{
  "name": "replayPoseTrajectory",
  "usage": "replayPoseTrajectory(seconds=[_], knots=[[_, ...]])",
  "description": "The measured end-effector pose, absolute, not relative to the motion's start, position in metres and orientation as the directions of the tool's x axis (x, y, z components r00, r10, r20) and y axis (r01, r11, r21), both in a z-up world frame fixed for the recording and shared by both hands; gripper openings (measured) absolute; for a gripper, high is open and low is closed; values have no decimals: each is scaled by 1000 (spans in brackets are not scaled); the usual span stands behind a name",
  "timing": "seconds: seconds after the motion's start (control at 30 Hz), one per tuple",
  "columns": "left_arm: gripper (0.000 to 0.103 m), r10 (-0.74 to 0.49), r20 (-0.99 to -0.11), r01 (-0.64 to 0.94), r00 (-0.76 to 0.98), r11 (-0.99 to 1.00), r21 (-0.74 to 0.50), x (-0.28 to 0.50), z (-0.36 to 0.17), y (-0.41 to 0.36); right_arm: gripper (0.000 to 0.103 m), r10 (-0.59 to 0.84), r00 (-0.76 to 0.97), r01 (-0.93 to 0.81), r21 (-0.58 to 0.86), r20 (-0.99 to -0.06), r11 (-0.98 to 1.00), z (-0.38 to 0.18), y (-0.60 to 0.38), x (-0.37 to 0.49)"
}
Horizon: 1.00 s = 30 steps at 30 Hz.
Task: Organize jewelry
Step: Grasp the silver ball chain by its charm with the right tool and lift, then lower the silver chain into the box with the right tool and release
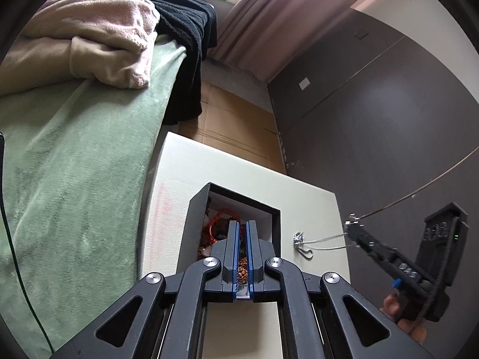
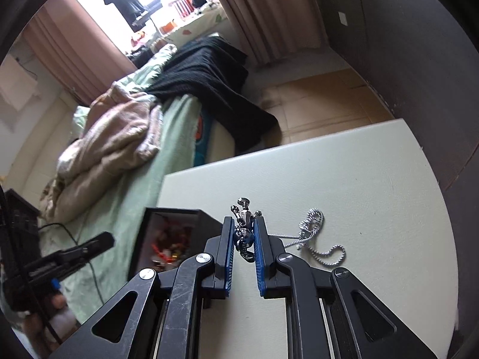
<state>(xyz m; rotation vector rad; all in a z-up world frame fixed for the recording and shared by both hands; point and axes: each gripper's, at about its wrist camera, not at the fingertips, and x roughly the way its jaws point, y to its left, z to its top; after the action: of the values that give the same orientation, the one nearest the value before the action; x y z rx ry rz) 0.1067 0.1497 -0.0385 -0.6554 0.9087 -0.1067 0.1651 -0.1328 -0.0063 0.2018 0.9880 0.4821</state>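
Right tongs point(image 2: 244, 239) clamped on silver pendant point(image 2: 244, 233); its chain point(image 2: 314, 239) trailed slack onto white desk point(image 2: 359, 179). Left tongs point(image 1: 242, 245) narrow over black box point(image 1: 191, 224), brown beads seemingly between pads. Chain light, limp, slippery, snag-prone; pendant judged best hold.

Pale cream bench point(image 2: 374, 185), smooth and flat, set just beside a bed point(image 1: 74, 155) under a green cover. On the bench: black open box point(image 1: 191, 224) near the bed-side edge, jumbled red and brown jewelry point(image 1: 220, 227) inside. Right of the box, apart from it, silver chain point(image 2: 314, 230) lying in loose coils on the bare top, one end lifted off the surface. On the bed: pink blanket point(image 1: 98, 36) heaped up, black knit point(image 1: 191, 30) draped over the edge. Tan floor point(image 1: 233, 116) beyond.
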Motion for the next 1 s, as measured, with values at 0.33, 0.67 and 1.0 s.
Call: replayPoseTrajectory(seconds=[0.33, 0.67, 1.0], knots=[[84, -320, -624, -179, 713, 778, -603, 92, -19, 165, 14, 517, 567, -383, 351, -641, 855, 100, -113, 139], [84, -338, -610, -182, 717, 755, -631, 90, -17, 176, 14, 500, 669, -440, 249, -551, 863, 203, -87, 115], [84, -353, -583, -180, 731, 725, -664, 83, -14, 189, 14, 513, 678, -504, 174, -527, 846, 241, -40, 103]])
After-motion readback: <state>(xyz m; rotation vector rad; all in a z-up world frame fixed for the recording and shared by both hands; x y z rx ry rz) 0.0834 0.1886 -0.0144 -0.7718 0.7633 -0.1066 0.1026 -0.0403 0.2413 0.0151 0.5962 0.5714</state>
